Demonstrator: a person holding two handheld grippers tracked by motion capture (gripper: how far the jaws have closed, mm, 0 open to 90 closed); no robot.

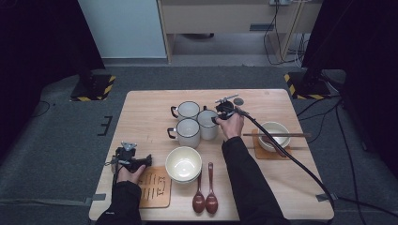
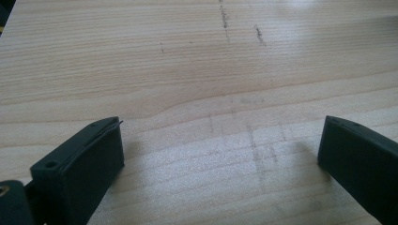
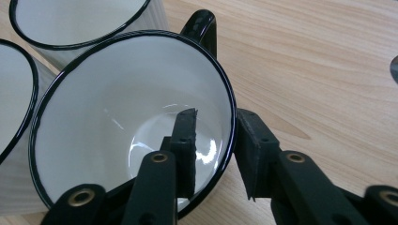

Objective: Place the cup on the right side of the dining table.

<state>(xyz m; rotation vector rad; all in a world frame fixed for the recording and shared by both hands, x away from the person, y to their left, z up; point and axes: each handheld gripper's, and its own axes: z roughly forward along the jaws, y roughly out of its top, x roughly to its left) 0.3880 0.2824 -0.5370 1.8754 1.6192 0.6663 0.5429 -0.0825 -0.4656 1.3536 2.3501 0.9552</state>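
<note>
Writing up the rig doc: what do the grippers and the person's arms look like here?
Both grippers are black, each with two flat, blocky jaws; the right gripper has brass-coloured pivot rivets on its jaw arms. The left gripper carries a grey three-cornered plate on top, and so does the right one. A thick black cable trails from the right gripper across the table. The person wears black long sleeves.

At centre frame in the high view, three mugs (image 1: 197, 122) are white with thin black rims and black handles. The counter (image 1: 150, 117) is pale wood with fine straight grain. Lower centre, a cream bowl (image 1: 183, 164) sits beside two reddish-brown spoons (image 1: 205, 197). The mat (image 1: 155, 186) at lower left is tan with dark line markings. Both grippers' fingers (image 3: 185, 140) are matte black.
</note>
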